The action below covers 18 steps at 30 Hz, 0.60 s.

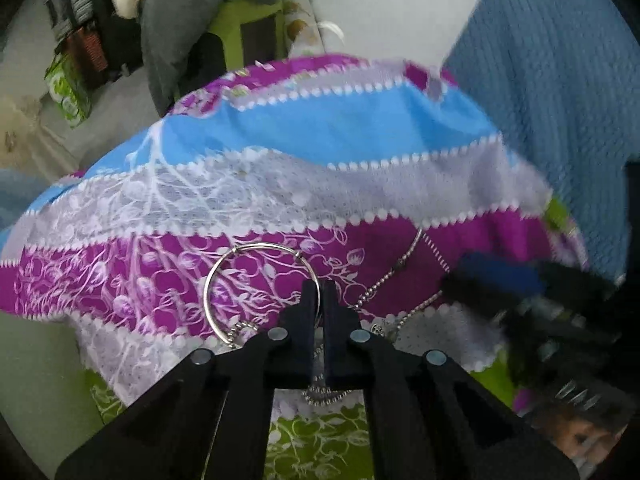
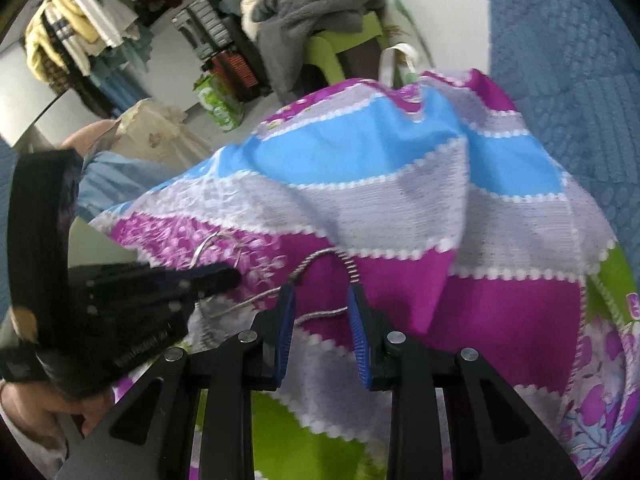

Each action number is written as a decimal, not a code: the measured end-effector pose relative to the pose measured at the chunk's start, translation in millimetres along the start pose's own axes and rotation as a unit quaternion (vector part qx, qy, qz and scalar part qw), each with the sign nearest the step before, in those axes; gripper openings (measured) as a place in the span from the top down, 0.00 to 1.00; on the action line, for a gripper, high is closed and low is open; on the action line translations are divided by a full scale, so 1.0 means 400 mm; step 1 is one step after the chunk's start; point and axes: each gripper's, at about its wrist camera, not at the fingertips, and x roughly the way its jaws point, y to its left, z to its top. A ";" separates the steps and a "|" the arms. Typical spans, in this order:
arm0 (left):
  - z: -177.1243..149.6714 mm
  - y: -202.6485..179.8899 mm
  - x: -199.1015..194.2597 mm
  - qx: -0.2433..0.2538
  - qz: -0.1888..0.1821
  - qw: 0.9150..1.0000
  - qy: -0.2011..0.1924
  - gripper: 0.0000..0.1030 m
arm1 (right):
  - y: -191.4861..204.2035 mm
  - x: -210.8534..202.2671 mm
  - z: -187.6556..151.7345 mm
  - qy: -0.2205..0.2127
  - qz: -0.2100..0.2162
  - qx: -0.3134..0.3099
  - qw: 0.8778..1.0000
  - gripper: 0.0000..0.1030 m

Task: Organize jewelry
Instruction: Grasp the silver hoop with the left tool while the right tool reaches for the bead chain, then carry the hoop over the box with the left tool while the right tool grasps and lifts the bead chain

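My left gripper is shut on the right side of a silver bangle, which stands over the purple band of a patterned cloth. A silver ball chain lies on the cloth just right of the bangle. In the right wrist view my right gripper is open, its blue pads on either side of the chain's loop. The left gripper with the bangle shows at the left of that view. The right gripper appears blurred at the right of the left wrist view.
The cloth has purple, blue, grey and green bands and covers a raised surface. A blue quilted blanket lies to the right. Behind are a green stool piled with grey clothes, hanging clothes and a green-white bag.
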 end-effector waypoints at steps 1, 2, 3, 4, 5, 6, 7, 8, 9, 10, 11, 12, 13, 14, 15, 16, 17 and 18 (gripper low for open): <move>0.003 0.009 -0.012 -0.006 -0.005 1.000 -0.005 0.98 | 0.013 0.004 -0.002 0.003 0.006 -0.008 1.000 0.70; 0.001 0.015 -0.022 -0.010 -0.011 1.000 -0.009 0.98 | 0.032 0.009 -0.005 0.005 0.009 -0.023 1.000 0.69; 0.001 0.023 -0.034 -0.017 -0.018 1.000 -0.013 0.98 | 0.045 0.012 -0.007 0.006 0.010 -0.033 0.999 0.69; -0.001 0.035 -0.052 -0.027 -0.025 0.999 -0.018 0.98 | 0.060 0.017 -0.009 0.008 0.013 -0.046 0.999 0.69; -0.001 0.046 -0.064 -0.035 -0.030 0.999 -0.019 0.98 | 0.073 0.022 -0.011 0.011 0.016 -0.056 0.998 0.68; -0.002 0.058 -0.077 -0.043 -0.034 0.998 -0.023 0.98 | 0.089 0.030 -0.016 0.015 0.019 -0.068 0.997 0.65; -0.001 0.072 -0.086 -0.051 -0.039 0.998 -0.027 0.98 | 0.100 0.036 -0.019 0.019 0.022 -0.077 0.997 0.64; -0.005 0.082 -0.094 -0.057 -0.043 0.997 -0.029 0.98 | 0.110 0.043 -0.024 0.023 0.023 -0.086 0.996 0.63; -0.008 0.099 -0.107 -0.069 -0.049 0.996 -0.034 0.98 | 0.124 0.051 -0.030 0.027 0.022 -0.098 0.995 0.63; -0.013 0.107 -0.118 -0.077 -0.054 0.995 -0.038 0.98 | 0.137 0.059 -0.037 0.031 0.020 -0.112 0.993 0.63; -0.014 0.111 -0.126 -0.083 -0.056 0.994 -0.041 0.98 | 0.154 0.068 -0.045 0.037 0.017 -0.130 0.991 0.62; -0.021 0.115 -0.137 -0.089 -0.057 0.993 -0.044 0.98 | 0.167 0.074 -0.052 0.040 0.013 -0.143 0.989 0.62; -0.026 0.124 -0.148 -0.094 -0.058 0.993 -0.047 0.98 | 0.178 0.079 -0.058 0.042 0.012 -0.155 0.987 0.62; -0.028 0.134 -0.157 -0.100 -0.060 0.992 -0.050 0.98 | 0.193 0.083 -0.064 0.043 0.013 -0.170 0.984 0.62; -0.035 0.139 -0.168 -0.105 -0.062 0.991 -0.054 0.98 | 0.202 0.088 -0.071 0.044 0.011 -0.181 0.982 0.62; -0.040 0.147 -0.174 -0.109 -0.064 0.990 -0.056 0.98 | 0.213 0.095 -0.078 0.046 0.001 -0.195 0.980 0.62; -0.046 0.151 -0.181 -0.112 -0.066 0.990 -0.057 0.98 | 0.222 0.101 -0.084 0.045 -0.011 -0.210 0.977 0.62; -0.050 0.158 -0.185 -0.116 -0.070 0.989 -0.058 0.98 | 0.238 0.108 -0.092 0.039 -0.028 -0.232 0.971 0.62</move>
